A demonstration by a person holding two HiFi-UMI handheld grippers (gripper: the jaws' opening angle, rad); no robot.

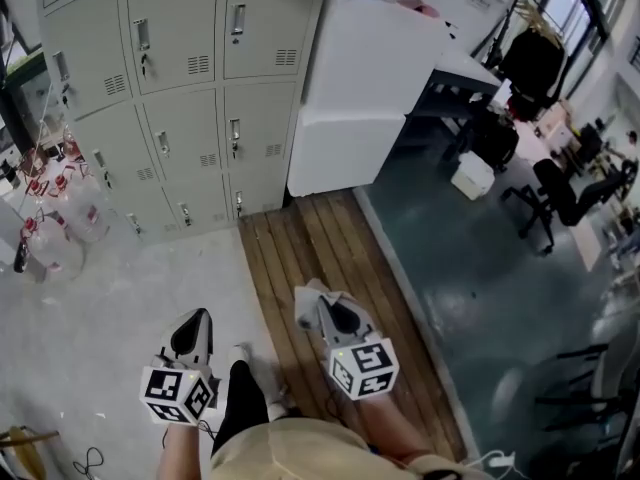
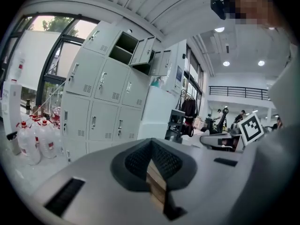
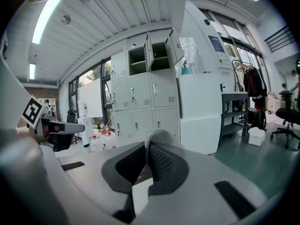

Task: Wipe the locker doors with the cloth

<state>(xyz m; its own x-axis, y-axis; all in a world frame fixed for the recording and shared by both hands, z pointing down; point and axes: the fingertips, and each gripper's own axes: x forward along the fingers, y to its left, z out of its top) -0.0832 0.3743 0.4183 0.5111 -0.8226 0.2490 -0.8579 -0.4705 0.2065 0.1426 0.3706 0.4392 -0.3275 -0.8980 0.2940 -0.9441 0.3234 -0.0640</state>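
Note:
The pale grey lockers (image 1: 180, 98) stand ahead at the upper left, and they also show in the left gripper view (image 2: 108, 102) and the right gripper view (image 3: 140, 107). Two top doors (image 3: 157, 55) hang open. My right gripper (image 1: 314, 300) is low over the wooden planks, well short of the lockers, and is shut on a whitish mesh cloth (image 1: 305, 306). The cloth (image 3: 160, 136) pokes out past the right gripper (image 3: 149, 146) tips. My left gripper (image 1: 197, 316) is beside it over the pale floor. The left gripper (image 2: 151, 142) is shut with nothing in it.
A tall white cabinet (image 1: 365, 88) stands right of the lockers, with a desk behind it. Several water bottles (image 1: 60, 218) sit on the floor at the left. A strip of wooden planks (image 1: 300, 238) runs up to the lockers. A white box (image 1: 472, 175) and office chairs (image 1: 560, 193) are at the right.

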